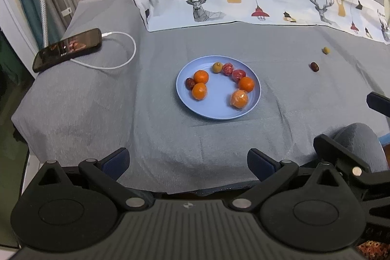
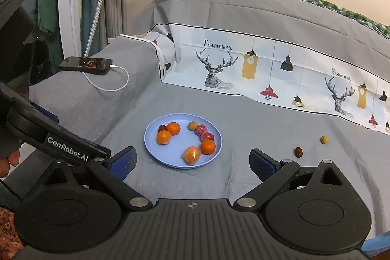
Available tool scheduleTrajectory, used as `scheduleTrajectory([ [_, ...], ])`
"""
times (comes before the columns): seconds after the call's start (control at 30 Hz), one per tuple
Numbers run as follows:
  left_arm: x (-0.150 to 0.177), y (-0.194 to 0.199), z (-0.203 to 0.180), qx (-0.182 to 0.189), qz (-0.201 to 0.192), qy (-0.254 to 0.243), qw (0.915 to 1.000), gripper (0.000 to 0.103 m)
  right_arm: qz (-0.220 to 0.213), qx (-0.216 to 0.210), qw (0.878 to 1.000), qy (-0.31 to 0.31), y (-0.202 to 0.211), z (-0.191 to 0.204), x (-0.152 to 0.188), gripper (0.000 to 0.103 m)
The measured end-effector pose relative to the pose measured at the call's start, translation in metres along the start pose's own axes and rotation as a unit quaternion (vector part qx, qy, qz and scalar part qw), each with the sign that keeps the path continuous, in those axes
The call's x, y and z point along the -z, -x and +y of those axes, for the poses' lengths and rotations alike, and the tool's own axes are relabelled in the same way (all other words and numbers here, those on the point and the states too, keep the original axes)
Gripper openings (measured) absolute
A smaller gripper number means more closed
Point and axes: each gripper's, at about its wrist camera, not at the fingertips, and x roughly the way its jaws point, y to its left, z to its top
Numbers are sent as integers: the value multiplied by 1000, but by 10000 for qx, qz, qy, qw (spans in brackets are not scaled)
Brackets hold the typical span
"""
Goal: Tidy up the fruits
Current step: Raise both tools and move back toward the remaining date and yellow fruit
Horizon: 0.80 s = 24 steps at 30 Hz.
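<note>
left wrist view: left gripper (image 1: pixel 188 163) at bottom of frame, jaws wide apart, nothing between them, over grey sheet (image 1: pixel 85 101). blue plate (image 1: pixel 214 111) at frame centre, on the sheet. on the plate: four oranges, two at its left (upper (image 1: pixel 201 77), lower (image 1: pixel 199 91)), two at its right (one (image 1: pixel 246 84), and a plastic-wrapped one (image 1: pixel 239 99) below it). dark date (image 1: pixel 190 83) touches the left pair. green fruit (image 1: pixel 216 67) at plate top, two red wrapped fruits (image 1: pixel 228 69) (image 1: pixel 238 75) beside it. off the plate, right of frame: loose date (image 1: pixel 314 67) and loose green fruit (image 1: pixel 326 50), apart from each other. phone (image 1: pixel 67 49) with white cable (image 1: pixel 121 50) at upper left.

right wrist view: right gripper (image 2: pixel 192 164) at bottom, jaws wide apart, empty, plate just beyond them. left gripper body enters at left edge, a hand (image 2: pixel 8 160) behind it. loose fruits lie right of centre.
</note>
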Motion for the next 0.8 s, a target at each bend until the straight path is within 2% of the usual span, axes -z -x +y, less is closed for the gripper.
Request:
scheduleTrajectory([
  [0.27, -7, -3, -13, 33, 119, -157, 9998, 103, 13, -48, 9997, -229, -4, -10, 3, 99],
  [0.43, -23, -14, -31, 61, 217, -309, 9993, 103, 67, 101, 9970, -758, -8, -42, 4, 99],
  [0.57, -49, -29, -60, 318, 235, -378, 9985, 103, 132, 517, 9889, -1387, -13, -95, 7, 99],
  [0.8, -106, -86, -152, 928, -69, -670, 9934, 103, 102, 1688, 9720, -1631, -42, -209, 15, 102],
])
